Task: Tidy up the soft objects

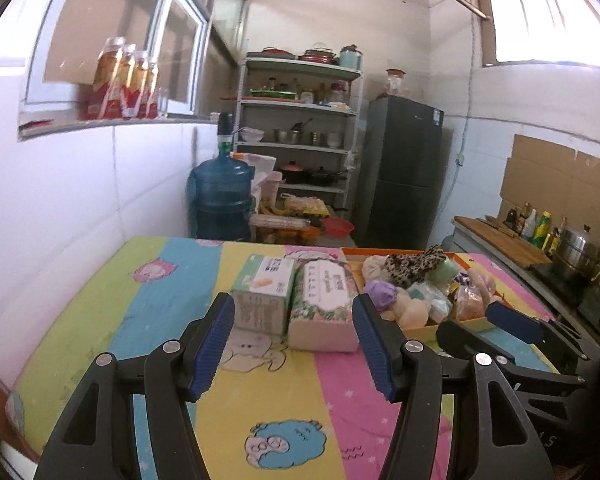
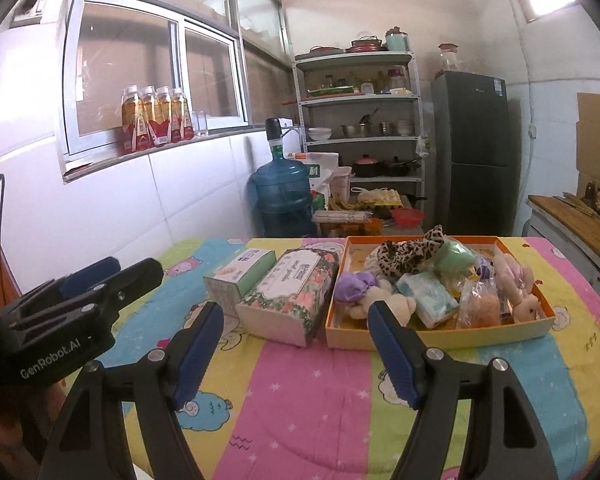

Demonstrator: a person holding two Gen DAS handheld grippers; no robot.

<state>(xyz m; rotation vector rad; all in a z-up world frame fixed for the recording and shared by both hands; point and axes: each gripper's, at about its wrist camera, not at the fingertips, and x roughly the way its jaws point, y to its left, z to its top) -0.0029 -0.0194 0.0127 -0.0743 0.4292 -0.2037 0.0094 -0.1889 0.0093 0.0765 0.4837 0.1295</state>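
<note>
An orange box (image 2: 432, 336) sits on the striped cloth, filled with soft things: a leopard-print scrunchie (image 2: 412, 254), a purple scrunchie (image 2: 354, 286), a cream plush (image 2: 396, 306), a tissue pack (image 2: 432, 298) and pink plush pieces (image 2: 516, 280). Left of it lie a floral tissue box (image 2: 290, 296) and a green-white tissue box (image 2: 240, 276). My left gripper (image 1: 294, 340) is open and empty just before the two tissue boxes (image 1: 324, 304). My right gripper (image 2: 296, 350) is open and empty before the floral box and the orange box's near left corner.
The table carries a colourful striped cloth (image 2: 300, 408). A blue water jug (image 2: 282, 196), a metal shelf with pots (image 2: 360, 128) and a dark fridge (image 2: 474, 152) stand behind. A counter with bottles and a steamer pot (image 1: 576, 248) is at the right.
</note>
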